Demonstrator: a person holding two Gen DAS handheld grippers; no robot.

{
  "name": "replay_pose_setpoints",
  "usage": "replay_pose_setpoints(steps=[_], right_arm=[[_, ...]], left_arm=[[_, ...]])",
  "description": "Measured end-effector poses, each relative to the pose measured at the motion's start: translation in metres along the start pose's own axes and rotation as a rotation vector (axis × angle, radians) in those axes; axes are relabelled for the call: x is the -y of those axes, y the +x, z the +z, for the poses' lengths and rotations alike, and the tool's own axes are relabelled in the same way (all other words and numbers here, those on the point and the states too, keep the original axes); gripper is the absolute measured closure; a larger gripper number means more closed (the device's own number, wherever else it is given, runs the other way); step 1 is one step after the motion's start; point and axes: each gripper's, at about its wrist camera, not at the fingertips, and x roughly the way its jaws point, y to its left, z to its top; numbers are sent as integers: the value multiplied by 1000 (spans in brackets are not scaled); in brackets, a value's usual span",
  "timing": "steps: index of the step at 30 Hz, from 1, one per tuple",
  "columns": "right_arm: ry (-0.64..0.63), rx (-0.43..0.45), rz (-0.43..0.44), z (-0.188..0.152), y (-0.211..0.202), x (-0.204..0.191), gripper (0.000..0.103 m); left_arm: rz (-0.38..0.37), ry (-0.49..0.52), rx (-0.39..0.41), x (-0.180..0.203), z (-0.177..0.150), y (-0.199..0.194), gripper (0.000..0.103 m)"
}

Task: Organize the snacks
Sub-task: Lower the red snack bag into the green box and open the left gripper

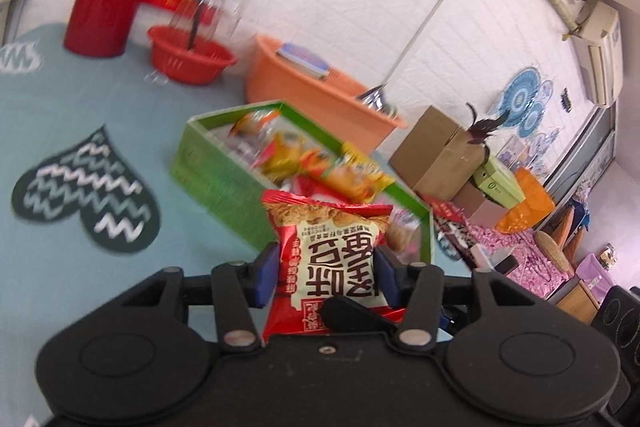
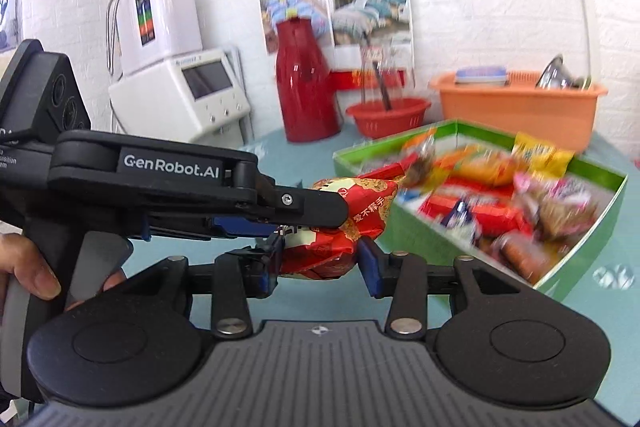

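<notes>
My left claw (image 1: 326, 277) has its blue pads pressed on both sides of a red snack bag (image 1: 326, 259), part-way closed around it; the bag stands upright between them, long axis running away from me. My right claw (image 2: 320, 265) is likewise part-way closed, pinching a red wrapped snack (image 2: 332, 247) that lies crosswise. In the right view the left claw reaches across just above the right one, a hand (image 2: 28, 267) on its grip. The green box (image 1: 208, 163), already crowded with snacks, sits on the blue table (image 1: 80, 99) just ahead and slightly right of both claws, which point slightly down. I judge both snacks must travel forward over its near wall.
</notes>
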Motion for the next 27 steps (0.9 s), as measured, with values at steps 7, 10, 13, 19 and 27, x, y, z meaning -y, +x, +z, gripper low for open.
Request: replay_pose_setpoints(steps=[7,10,13,19,27], right_arm=[[-22,84,-37,31,5,26,32],[-29,97,-50,41,14,37,32],[-33,102,-60,47,22,48,32],[-16,99,-69,53,43,67,32],[-24,37,-101,50,76,77,22]], left_arm=[[-37,37,45,17,33,28,20],[-47,36,56,17,44,44,20],[-54,40,67,15,52,58,20],[-63,23,61,2,64,86,20],[-12,-13,43,-21,64,108,0]])
